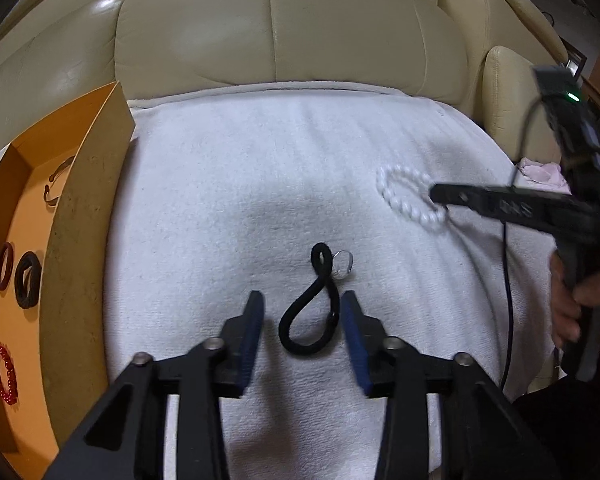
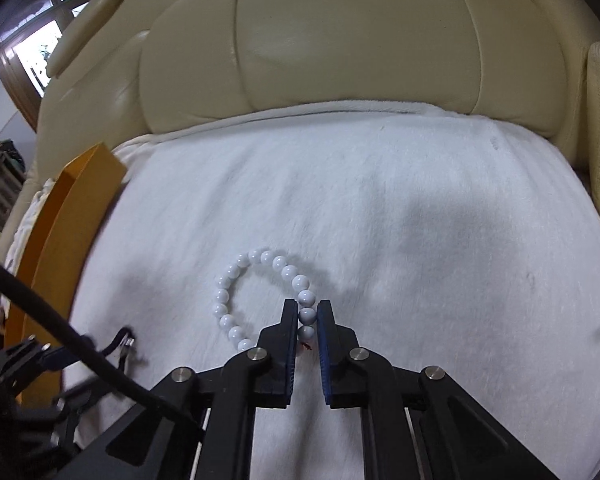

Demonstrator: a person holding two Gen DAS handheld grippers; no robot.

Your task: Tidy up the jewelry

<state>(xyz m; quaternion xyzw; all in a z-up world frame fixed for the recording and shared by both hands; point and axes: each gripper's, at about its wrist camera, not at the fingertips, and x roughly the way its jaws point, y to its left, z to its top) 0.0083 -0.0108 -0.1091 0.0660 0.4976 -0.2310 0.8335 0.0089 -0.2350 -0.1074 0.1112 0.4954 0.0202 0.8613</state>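
A black hair tie (image 1: pixel 305 322) lies twisted in a figure eight on the white towel (image 1: pixel 228 184). My left gripper (image 1: pixel 302 300) stands open around its lower loop; the right blue pad (image 1: pixel 354 332) just touches it and the left pad stands clear. A small silver ring (image 1: pixel 343 262) lies beside the tie's top loop. Further right, a white bead bracelet (image 2: pixel 266 257) lies on the towel (image 2: pixel 420 208). My right gripper (image 2: pixel 307 306) is shut on the beads at its right side. From the left wrist view, the right gripper (image 1: pixel 434 194) reaches over that bracelet (image 1: pixel 396 196).
An orange box (image 1: pixel 88 216) stands at the towel's left edge and holds a brown bangle (image 1: pixel 54 184), a dark red ring (image 1: pixel 4 266), a brown scrunchie (image 1: pixel 28 278) and a red bead bracelet (image 1: pixel 4 372). Cream sofa cushions (image 2: pixel 340 48) rise behind. A person's hand (image 1: pixel 572 304) grips the right tool.
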